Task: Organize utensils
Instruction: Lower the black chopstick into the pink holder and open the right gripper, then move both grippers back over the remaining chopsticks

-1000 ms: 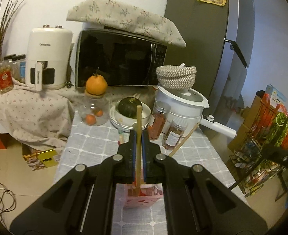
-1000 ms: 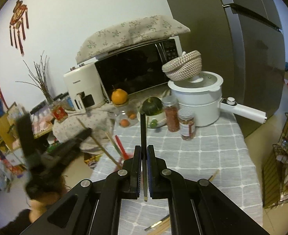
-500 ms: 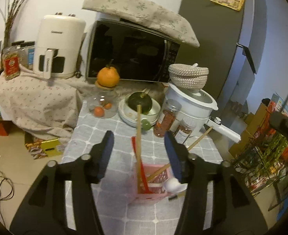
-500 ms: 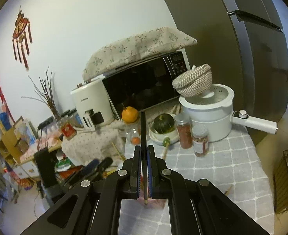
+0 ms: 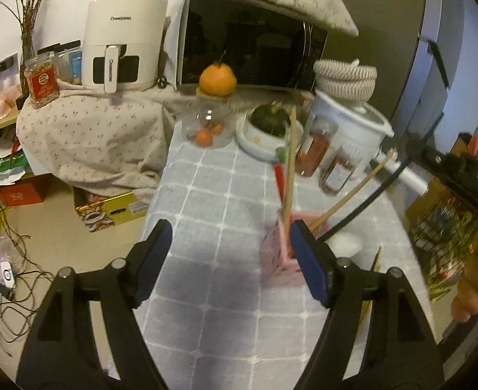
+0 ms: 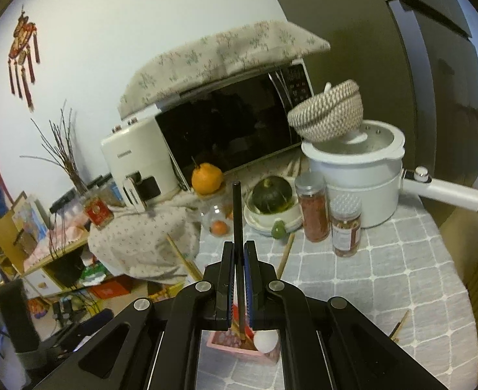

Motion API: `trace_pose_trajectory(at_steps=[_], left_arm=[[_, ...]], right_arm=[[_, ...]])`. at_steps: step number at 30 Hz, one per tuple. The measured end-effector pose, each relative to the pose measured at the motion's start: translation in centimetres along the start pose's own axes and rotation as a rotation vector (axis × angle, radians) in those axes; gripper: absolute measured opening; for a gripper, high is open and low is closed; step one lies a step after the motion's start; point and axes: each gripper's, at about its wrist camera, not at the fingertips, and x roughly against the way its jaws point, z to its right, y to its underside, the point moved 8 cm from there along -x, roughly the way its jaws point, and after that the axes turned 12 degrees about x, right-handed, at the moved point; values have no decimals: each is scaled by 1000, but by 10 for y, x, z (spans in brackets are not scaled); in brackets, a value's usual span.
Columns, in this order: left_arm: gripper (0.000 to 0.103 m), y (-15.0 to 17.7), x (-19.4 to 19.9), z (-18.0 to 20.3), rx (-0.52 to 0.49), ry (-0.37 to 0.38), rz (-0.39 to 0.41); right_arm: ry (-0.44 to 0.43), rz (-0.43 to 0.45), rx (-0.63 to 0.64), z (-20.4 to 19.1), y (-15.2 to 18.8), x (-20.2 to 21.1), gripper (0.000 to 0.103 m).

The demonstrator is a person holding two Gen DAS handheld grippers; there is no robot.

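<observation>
A pink utensil holder [image 5: 279, 255] stands on the grey checked tablecloth [image 5: 213, 214]. It holds a wooden chopstick [image 5: 290, 162], a slanted wooden stick [image 5: 352, 193], a red utensil [image 5: 278, 175] and a white spoon [image 5: 344, 243]. My left gripper [image 5: 229, 260] is open and empty, just left of the holder. My right gripper [image 6: 238, 279] is shut on a black chopstick [image 6: 237, 214], held upright over the holder [image 6: 239, 346], where the white spoon [image 6: 266, 341] shows. More chopsticks [image 6: 399, 326] lie on the cloth at the right.
Behind the holder stand two spice jars [image 5: 334, 170], a glass jar with an orange on top [image 5: 218, 81], a bowl with a green squash [image 5: 270, 122], a white pot [image 5: 352, 123], a microwave [image 5: 248, 52] and an air fryer [image 5: 122, 42]. Floor clutter lies left.
My left gripper let go of the wooden chopstick, which now stands in the holder, opened wide and shifted left. My right gripper moved over the holder with the black chopstick.
</observation>
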Motion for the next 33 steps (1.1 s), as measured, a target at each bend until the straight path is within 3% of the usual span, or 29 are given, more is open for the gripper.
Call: trace_pose_trajectory(at_steps=[9,14,16,22,25,33], left_arm=[[78,13,-3,2,-40,-11,-48],[82,15,-1,8,-50,-4,-47],[82,17,-1,12,-54,-1,-52],[83,26,-2,22,-65,14,-74],[84,34,-3,28,-75,23,-93],[85,59,-13,42,-110,36,-170]], right_arm=[[-23,-45,-13,-3,13,-20,8],[-25,-24,-15,0,7,-8,31],[-19,-6,-6,1,2,1,47],[1,44,19,12,-7,34,70],[22,35,14,27,-1,48,79],[147,-115,-26,81,43,46,82]])
